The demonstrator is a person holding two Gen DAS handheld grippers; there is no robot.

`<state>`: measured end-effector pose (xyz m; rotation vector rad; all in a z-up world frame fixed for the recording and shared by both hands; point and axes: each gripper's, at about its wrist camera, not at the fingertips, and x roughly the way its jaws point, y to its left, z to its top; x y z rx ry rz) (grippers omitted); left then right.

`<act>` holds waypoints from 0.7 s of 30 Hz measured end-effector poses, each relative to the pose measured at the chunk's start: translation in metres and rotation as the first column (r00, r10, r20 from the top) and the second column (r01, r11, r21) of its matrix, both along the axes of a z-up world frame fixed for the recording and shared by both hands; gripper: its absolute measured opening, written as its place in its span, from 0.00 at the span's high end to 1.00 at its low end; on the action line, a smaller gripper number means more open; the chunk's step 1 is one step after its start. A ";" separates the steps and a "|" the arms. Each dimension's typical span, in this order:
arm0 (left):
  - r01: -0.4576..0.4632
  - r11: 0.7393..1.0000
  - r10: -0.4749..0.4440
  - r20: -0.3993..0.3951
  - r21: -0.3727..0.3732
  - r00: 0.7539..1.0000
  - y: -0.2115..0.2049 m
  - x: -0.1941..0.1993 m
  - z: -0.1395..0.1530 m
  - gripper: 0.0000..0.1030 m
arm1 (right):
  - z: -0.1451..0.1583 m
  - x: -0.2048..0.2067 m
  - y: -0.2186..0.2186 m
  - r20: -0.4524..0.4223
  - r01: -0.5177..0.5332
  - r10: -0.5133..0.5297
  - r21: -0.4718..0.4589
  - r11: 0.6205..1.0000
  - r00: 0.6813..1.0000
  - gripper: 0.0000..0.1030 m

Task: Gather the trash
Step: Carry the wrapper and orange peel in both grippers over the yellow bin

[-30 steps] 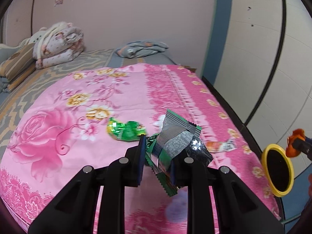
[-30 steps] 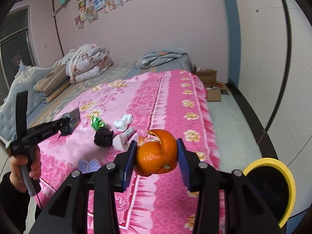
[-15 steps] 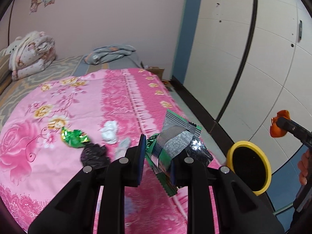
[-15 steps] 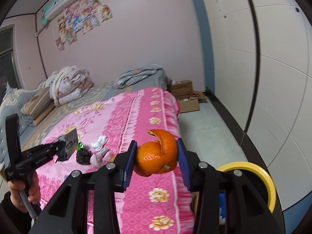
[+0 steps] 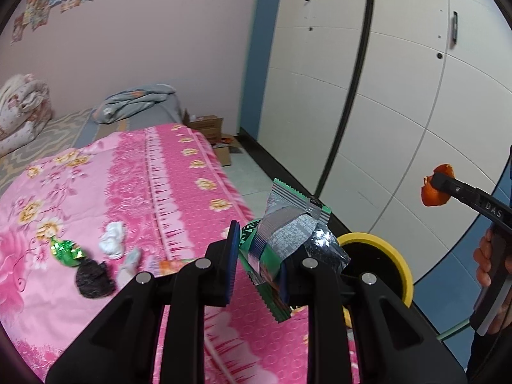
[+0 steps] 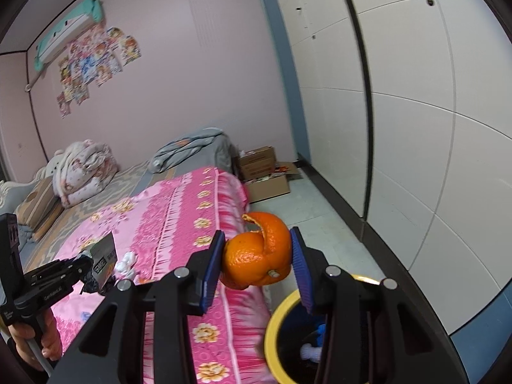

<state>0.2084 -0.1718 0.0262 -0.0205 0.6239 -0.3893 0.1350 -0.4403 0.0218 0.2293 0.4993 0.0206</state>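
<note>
My left gripper (image 5: 259, 265) is shut on a crumpled green and silver snack wrapper (image 5: 288, 240), held above the bed's edge near the yellow-rimmed bin (image 5: 380, 267). My right gripper (image 6: 257, 260) is shut on a curl of orange peel (image 6: 256, 257), just above and left of that bin (image 6: 281, 329), whose dark inside holds some blue and white scraps. In the left wrist view the right gripper (image 5: 440, 188) shows at the far right with the peel (image 5: 432, 192). On the pink bedspread (image 5: 179, 185) lie a green wrapper (image 5: 67, 252), a white tissue (image 5: 112, 240) and a black wad (image 5: 92, 278).
White cabinet doors (image 6: 432, 128) run along the right, with a narrow strip of floor between them and the bed. Cardboard boxes (image 6: 265, 172) stand on the floor at the bed's far end. Folded quilts (image 6: 83, 172) and a grey blanket (image 6: 188, 150) lie at the back.
Both grippers have swung to the right, from over the bed toward the bin and cabinets, each keeping its load. The bin now sits closer and more central in both views.
</note>
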 end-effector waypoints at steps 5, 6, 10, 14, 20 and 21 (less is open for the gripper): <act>0.056 0.998 -0.056 0.000 0.001 0.998 -0.036 0.005 0.002 0.81 | 0.001 0.000 -0.023 0.003 0.054 -0.054 -0.004 0.999 0.999 0.62; 0.064 0.998 -0.064 0.000 0.002 0.998 -0.041 0.005 0.002 0.81 | 0.000 0.000 -0.027 0.003 0.063 -0.063 -0.004 0.998 0.998 0.62; 0.102 0.995 -0.102 -0.008 0.015 0.995 -0.070 0.011 0.001 0.81 | -0.002 -0.002 -0.044 0.002 0.106 -0.106 -0.004 0.994 0.994 0.62; 0.136 0.990 -0.136 -0.023 0.024 0.990 -0.097 0.017 -0.005 0.81 | -0.006 -0.003 -0.062 -0.005 0.140 -0.140 0.008 0.990 0.990 0.62; 0.176 0.984 -0.175 -0.043 0.038 0.984 -0.129 0.025 -0.016 0.81 | -0.015 -0.001 -0.080 -0.018 0.178 -0.178 0.009 0.984 0.984 0.62; 0.183 0.982 -0.181 -0.052 0.038 0.982 -0.134 0.027 -0.019 0.81 | -0.017 -0.001 -0.081 -0.020 0.183 -0.183 0.008 0.983 0.983 0.62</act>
